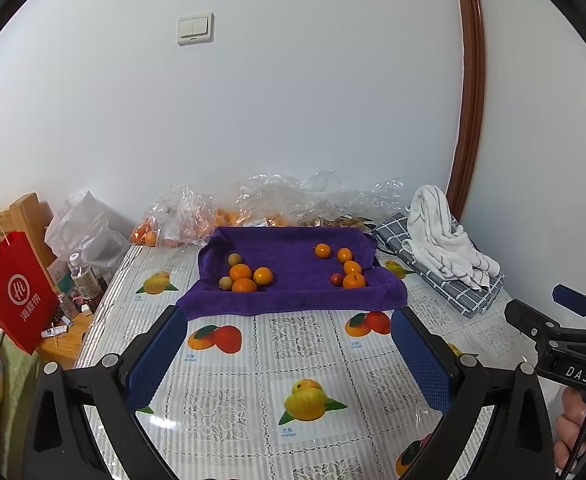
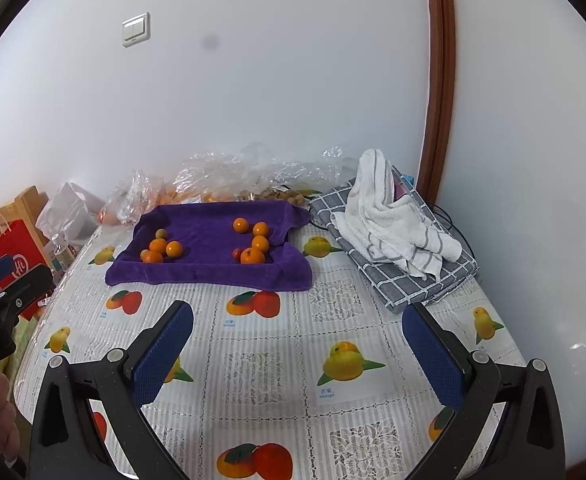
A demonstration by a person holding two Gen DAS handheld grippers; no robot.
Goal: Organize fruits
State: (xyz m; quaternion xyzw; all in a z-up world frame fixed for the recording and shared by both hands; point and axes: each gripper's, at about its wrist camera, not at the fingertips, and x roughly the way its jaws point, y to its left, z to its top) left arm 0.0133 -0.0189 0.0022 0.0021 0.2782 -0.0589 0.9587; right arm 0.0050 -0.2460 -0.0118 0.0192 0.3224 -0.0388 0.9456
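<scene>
A purple towel (image 1: 289, 256) (image 2: 213, 240) lies on the table with its edges raised like a tray. On its left side sits a cluster of oranges (image 1: 245, 276) (image 2: 161, 249) with two small tan fruits (image 1: 233, 259). On its right side lie several oranges (image 1: 349, 270) (image 2: 256, 245) and one small red fruit (image 1: 336, 279) (image 2: 237, 254). My left gripper (image 1: 289, 332) stands open over the tablecloth, short of the towel's near edge, with nothing between its fingers. My right gripper (image 2: 297, 328) is open too, nearer the table's front.
Clear plastic bags (image 1: 253, 208) (image 2: 229, 176) holding more oranges and tan fruits line the wall behind the towel. A striped white towel (image 1: 441, 236) (image 2: 393, 220) rests on a folded checked cloth at the right. A red paper bag (image 1: 13, 292), a bottle (image 1: 83, 276) and clutter stand left of the table.
</scene>
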